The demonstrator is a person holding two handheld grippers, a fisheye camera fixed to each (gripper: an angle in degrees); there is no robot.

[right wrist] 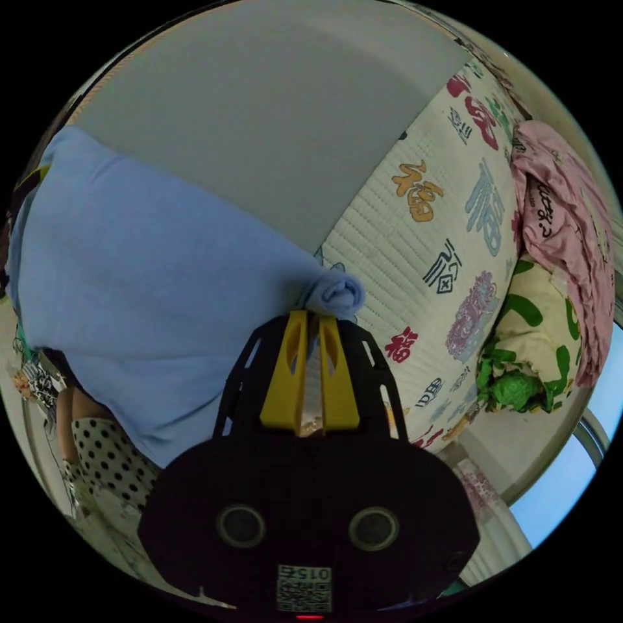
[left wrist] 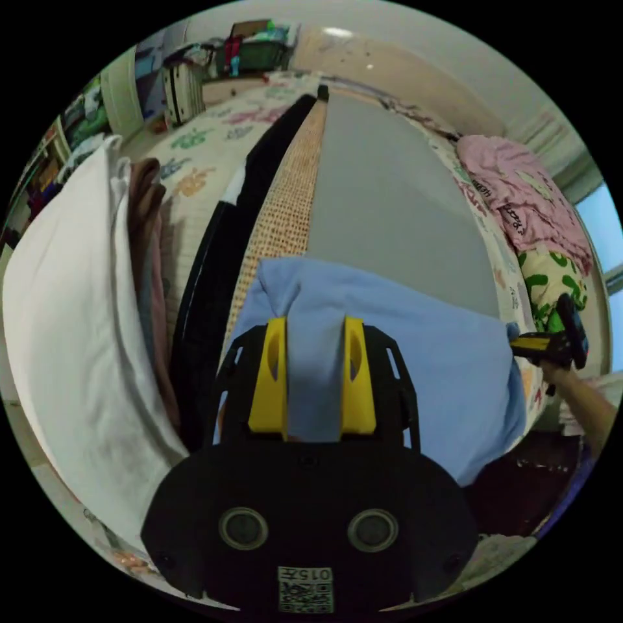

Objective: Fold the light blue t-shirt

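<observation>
Left hand-held gripper (left wrist: 315, 331): my yellow jaws are clamped on a fold of the t-shirt (left wrist: 415, 363), cloth bunched between them along their whole length.
Right hand-held gripper (right wrist: 310, 324): my jaws are nearly together, pinching a rolled corner of the t-shirt (right wrist: 143, 259) at their tips. In the left gripper view this gripper (left wrist: 522, 342) shows at the shirt's far corner, with my forearm (left wrist: 587, 405) behind it.
T-shirt: light blue, stretched between my two grippers; its upper edge lies over the near end of the grey panel (left wrist: 389, 195), the lower part hangs off the near edge.
Edges: the shirt's top edge runs straight from one gripper to the other; a corner peaks just above my left jaws.
Open room: beyond the shirt the grey panel (right wrist: 272, 110) lies bare.
Surface: a bed with a cream quilt (right wrist: 441, 246) printed with coloured characters; an orange patterned strip (left wrist: 289, 195) runs beside the panel.
Room: pink cloth (left wrist: 519, 195) and a green-and-cream bundle (right wrist: 525, 344) lie on the quilt well apart from the shirt; white fabric (left wrist: 71, 324) is piled on the other side; shelves and a basket (left wrist: 182, 91) stand at the far end; polka-dot clothing (right wrist: 107, 454) below the shirt.
</observation>
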